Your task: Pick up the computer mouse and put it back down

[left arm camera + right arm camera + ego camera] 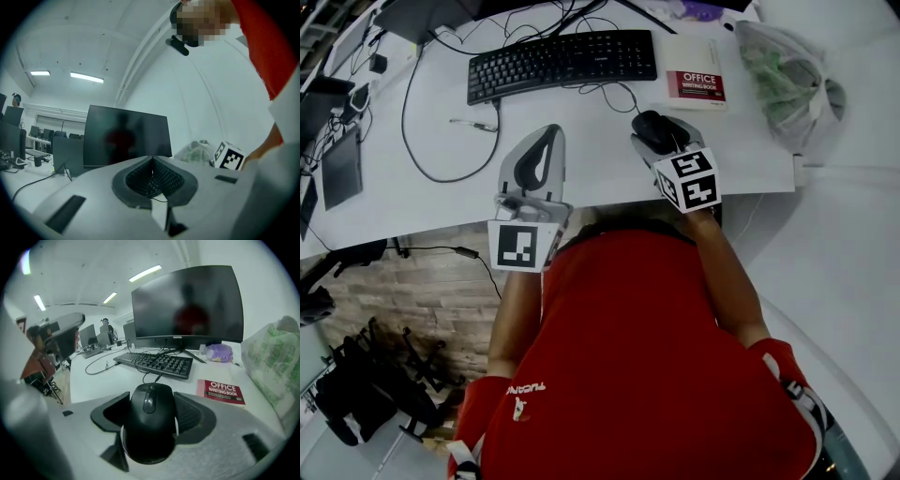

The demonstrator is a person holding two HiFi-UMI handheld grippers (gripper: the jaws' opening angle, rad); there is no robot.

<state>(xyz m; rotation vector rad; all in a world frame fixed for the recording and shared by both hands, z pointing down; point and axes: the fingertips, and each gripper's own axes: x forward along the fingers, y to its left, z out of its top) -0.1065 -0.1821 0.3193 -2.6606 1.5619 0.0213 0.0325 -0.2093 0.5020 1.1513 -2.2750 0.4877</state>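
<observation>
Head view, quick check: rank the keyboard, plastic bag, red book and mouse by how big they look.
1. black plastic keyboard and clear plastic bag of green contents: about alike, left unranked
2. red-and-white paper book
3. black computer mouse

On the desk (412, 202), the keyboard (562, 61) lay toward the back, with the monitor (187, 305) standing behind it. The book (695, 73) lay just right of the keyboard's right end, and the bag (787, 84) sat farther right, near the desk's right edge. The computer mouse (656, 129) was in front of the book, between the jaws of the right gripper (152, 399), its cable (609, 94) running back toward the keyboard. The left gripper (548, 131) was left of the right one, well apart from it, in front of the keyboard's middle, near the desk's front edge. A pen (473, 124) lay in front of the keyboard's left end, left of the left gripper
</observation>
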